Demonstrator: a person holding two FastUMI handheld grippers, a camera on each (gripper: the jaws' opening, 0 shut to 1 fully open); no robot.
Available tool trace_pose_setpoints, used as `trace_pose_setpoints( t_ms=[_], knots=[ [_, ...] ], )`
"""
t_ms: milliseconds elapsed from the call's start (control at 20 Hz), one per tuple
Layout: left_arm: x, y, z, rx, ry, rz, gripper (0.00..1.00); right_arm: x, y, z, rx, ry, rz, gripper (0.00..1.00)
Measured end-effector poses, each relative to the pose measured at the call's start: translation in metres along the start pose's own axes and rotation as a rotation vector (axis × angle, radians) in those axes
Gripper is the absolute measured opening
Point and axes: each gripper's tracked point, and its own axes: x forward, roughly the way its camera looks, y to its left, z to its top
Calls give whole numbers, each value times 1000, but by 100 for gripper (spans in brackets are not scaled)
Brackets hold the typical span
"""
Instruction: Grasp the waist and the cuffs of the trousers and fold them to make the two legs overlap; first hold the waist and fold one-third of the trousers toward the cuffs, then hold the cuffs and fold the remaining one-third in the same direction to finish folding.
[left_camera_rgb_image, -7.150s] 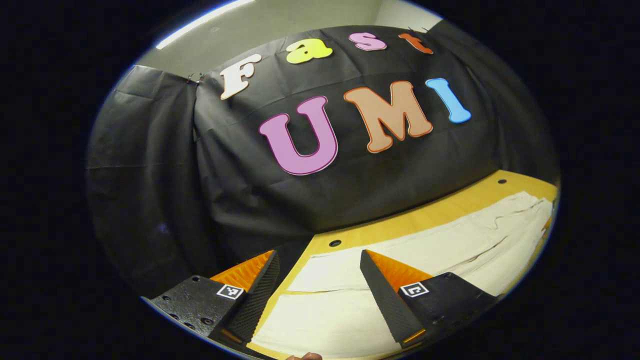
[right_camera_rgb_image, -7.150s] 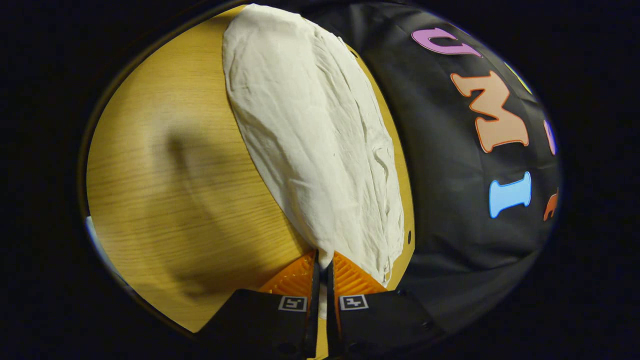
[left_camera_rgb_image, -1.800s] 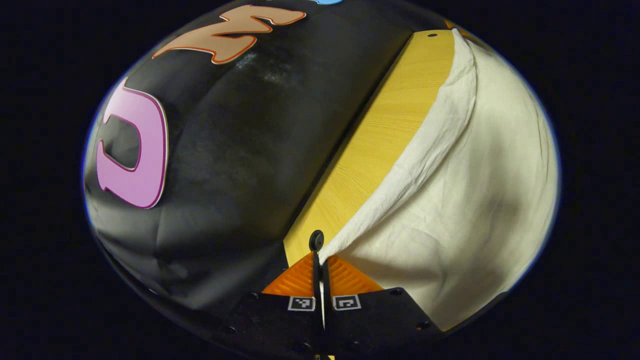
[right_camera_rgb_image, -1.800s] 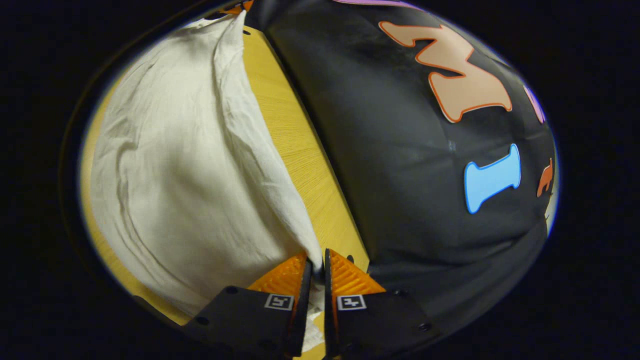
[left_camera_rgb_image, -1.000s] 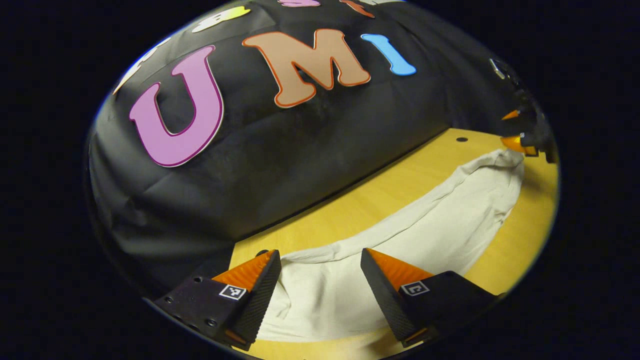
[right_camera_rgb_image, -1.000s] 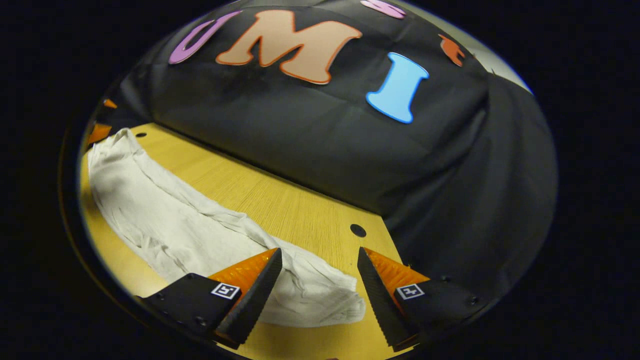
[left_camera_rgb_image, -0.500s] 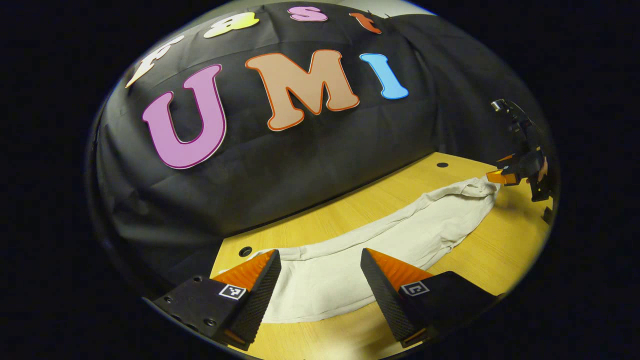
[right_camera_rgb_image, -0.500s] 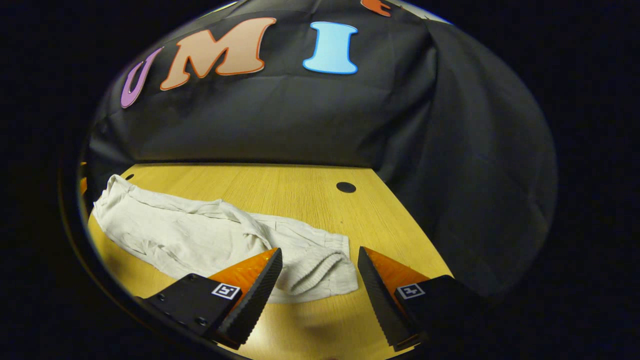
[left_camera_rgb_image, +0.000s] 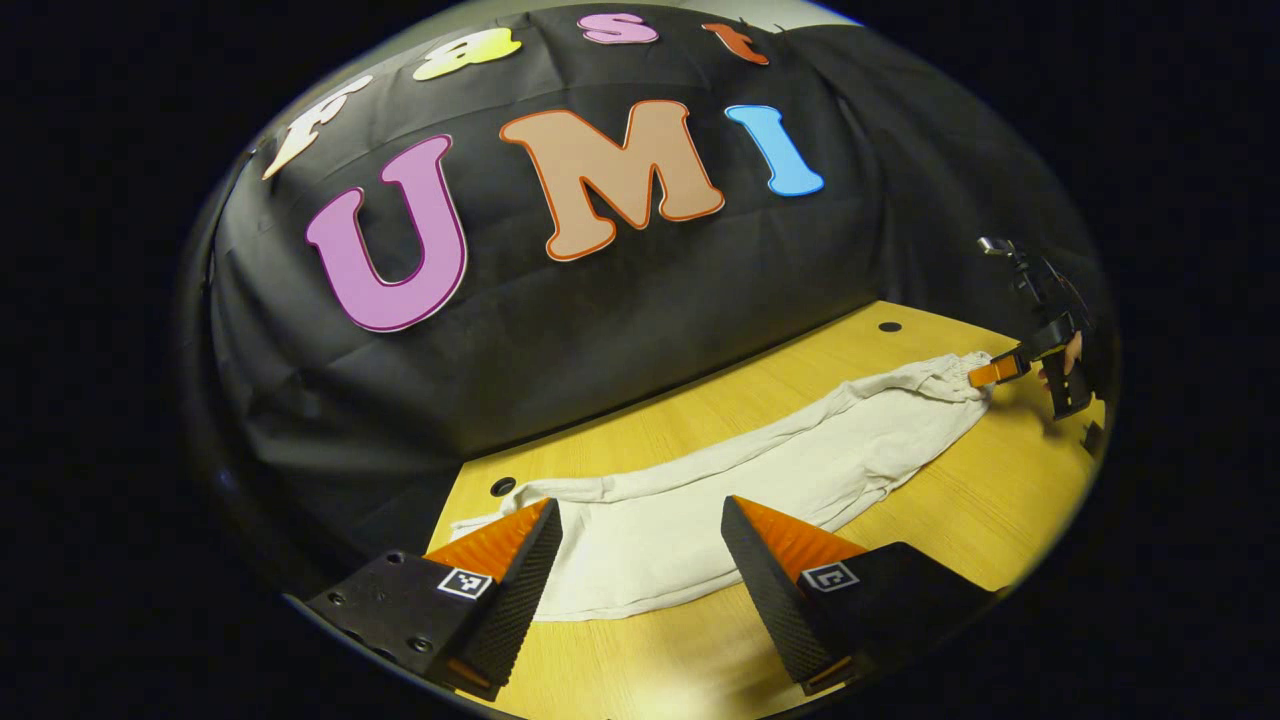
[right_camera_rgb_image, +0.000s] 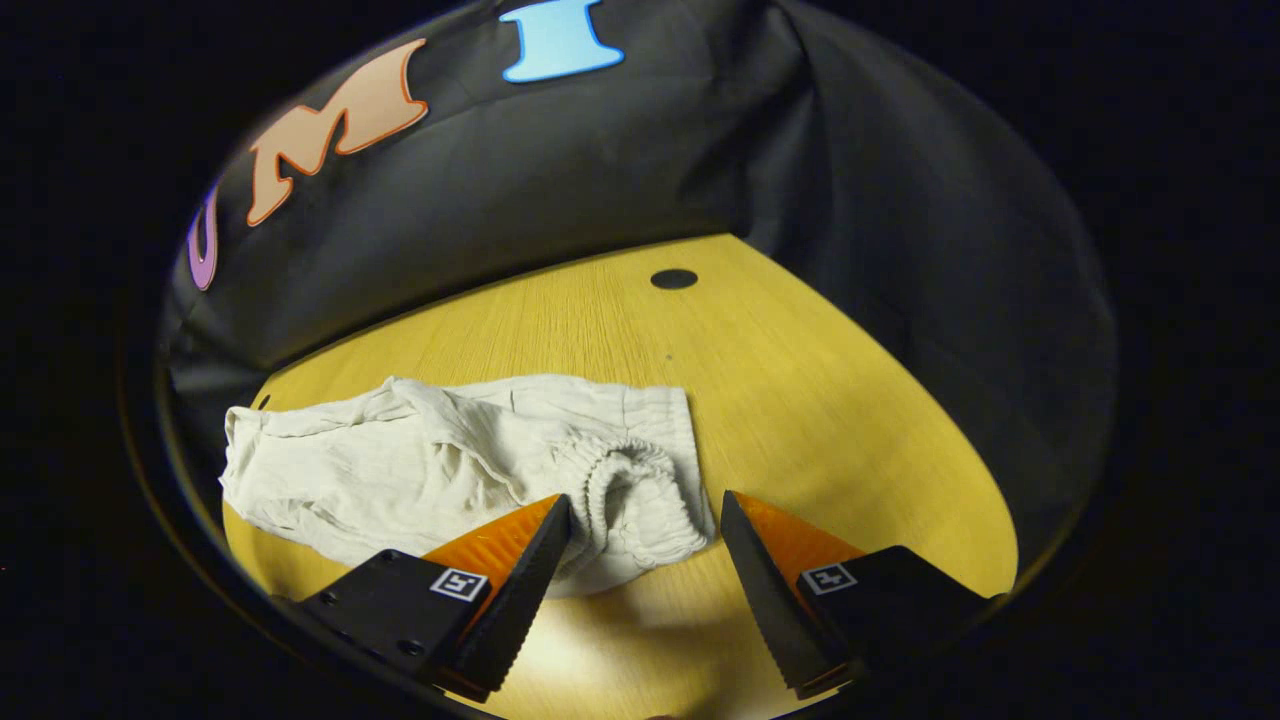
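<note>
Trousers (left_camera_rgb_image: 760, 480) released, now flat on wooden table (right_camera_rgb_image: 800, 400).

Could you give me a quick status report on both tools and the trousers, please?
Left tool open over cuff end. Right tool open over waist. Trousers flat on table, legs overlapped, thirds not yet folded. Nothing in the way.

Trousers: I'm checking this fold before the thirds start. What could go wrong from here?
The trousers lie lengthwise on the table, both hand-held grippers open. Risks:
1. The elastic waist is bunched and curled between the right hand-held gripper fingers; a pinch may catch only one layer.
2. The far edge looks rippled in the left gripper view, so the legs may not overlap squarely and the fold could come out skewed.
</note>
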Motion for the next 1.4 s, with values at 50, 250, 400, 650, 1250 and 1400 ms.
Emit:
trace_pose_setpoints(
  t_ms=[50, 250, 400, 650, 1250, 1400],
  knots=[
    [-2, -1, 0, 2, 1, 5, 96, 2, 1, -2, 30, 11, 14, 97],
    [-9, -2, 0, -12, 11, 20, 96, 4, 7, -4, 52, 41, 61, 78],
    [-15, -6, 2, -54, 12, 35, 96, 9, 14, 5, 117, 48, 96, 31],
    [-28, -9, 11, -86, 0, 66, 96, 3, 3, 14, 4, 5, 46, 14],
    [-27, 21, 3, -153, -14, 56, 96, -58, 41, 80, -195, -167, -13, 13],
    [-28, 37, -5, -173, -17, 62, 96, -90, 60, 107, -241, -214, 14, 13]
  ],
)
